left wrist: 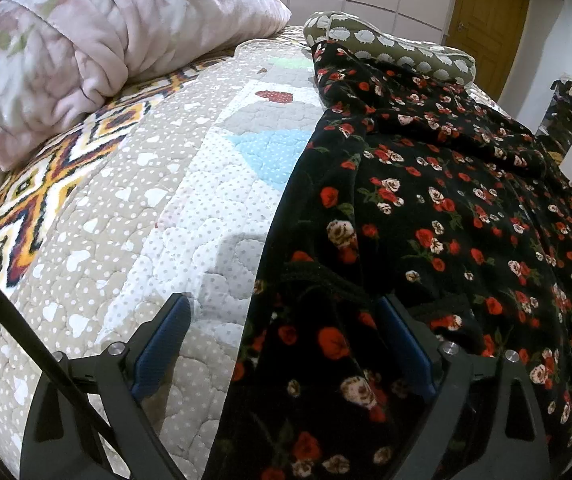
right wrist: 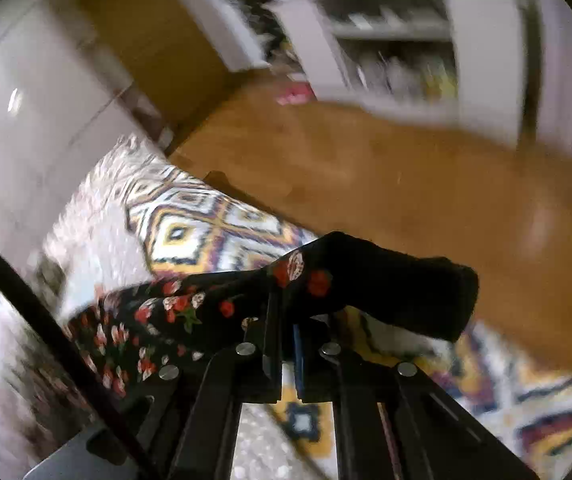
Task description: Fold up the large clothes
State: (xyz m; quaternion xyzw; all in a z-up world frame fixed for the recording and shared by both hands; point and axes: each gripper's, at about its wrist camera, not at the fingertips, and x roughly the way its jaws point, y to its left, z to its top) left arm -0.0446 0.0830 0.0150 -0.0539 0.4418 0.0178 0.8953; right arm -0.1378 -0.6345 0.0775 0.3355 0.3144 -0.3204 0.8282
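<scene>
The left gripper (left wrist: 282, 344) stood released, its blue pads (left wrist: 162, 344) wide apart, one over the quilted bedspread (left wrist: 126, 216) and the other over the edge of the black rose-print garment (left wrist: 445, 220), which lay spread on the bed ahead of it and to its right. The right gripper (right wrist: 286, 320) was clenched on a black cuff (right wrist: 385, 284) of that garment, lifted above the bed's zigzag-patterned blanket (right wrist: 206, 232), with the wooden floor (right wrist: 405, 184) beyond.

Black garment (left wrist: 425, 208), red and cream roses.
Beige quilt (left wrist: 134, 216) with white dots (blue patch too); pink floral blanket (left wrist: 86, 40); olive pillow (left wrist: 405, 52).
</scene>
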